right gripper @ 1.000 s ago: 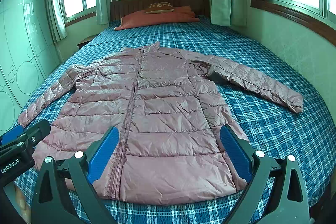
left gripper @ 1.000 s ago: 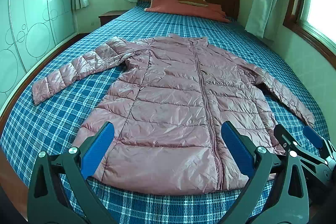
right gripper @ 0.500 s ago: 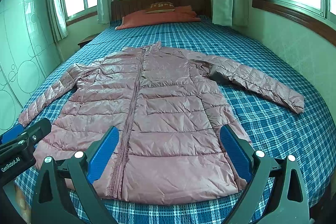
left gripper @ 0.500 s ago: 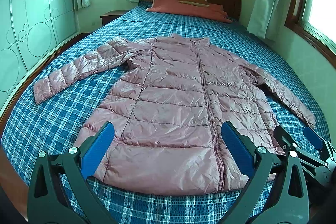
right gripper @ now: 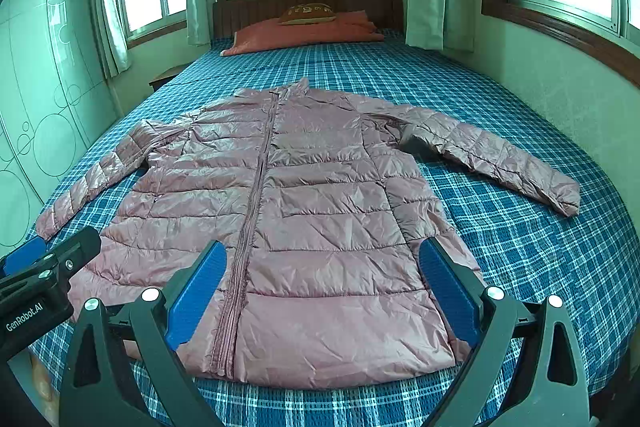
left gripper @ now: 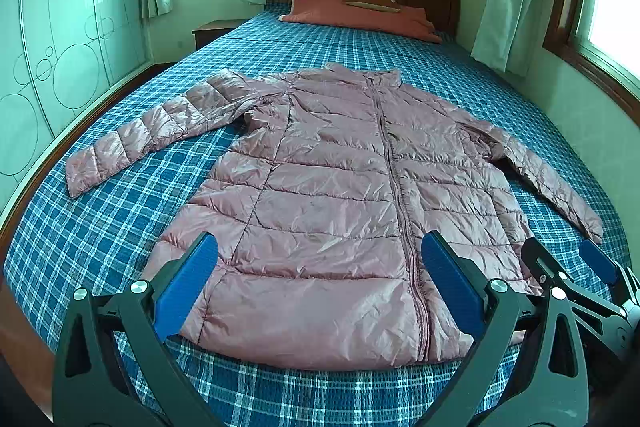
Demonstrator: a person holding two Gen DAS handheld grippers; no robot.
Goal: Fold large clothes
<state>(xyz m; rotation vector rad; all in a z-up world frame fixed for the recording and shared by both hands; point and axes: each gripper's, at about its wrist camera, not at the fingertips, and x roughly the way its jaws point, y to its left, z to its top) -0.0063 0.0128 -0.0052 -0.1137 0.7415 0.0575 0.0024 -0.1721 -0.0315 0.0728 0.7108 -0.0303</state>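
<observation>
Step in hand: we judge no fold has begun; the jacket [left gripper: 332, 211] lies spread flat, front up, zipped, both sleeves out.
Left claw [left gripper: 318, 279]: jaws spread wide, gripping nothing, hovering above the hem at 6 o'clock.
Right claw [right gripper: 320, 283]: likewise spread wide and empty, over the hem's right half.
Next move: we think a sleeve must come in first, so one claw needs to reach its cuff and pinch the thin shell.
Jacket: pink, shiny, quilted in puffy horizontal bands, crinkled; likely slippery and springy.
Left sleeve [left gripper: 148, 135]: reaches out toward 10 o'clock, cuff flat on the bed.
Right sleeve [right gripper: 500, 159]: angles toward 3 o'clock.
Bed [right gripper: 540, 259]: blue checked cover, woven and matte, under the whole jacket.
Pillow [right gripper: 304, 31]: orange, soft, at 12 o'clock by the wooden headboard [right gripper: 256, 9].
</observation>
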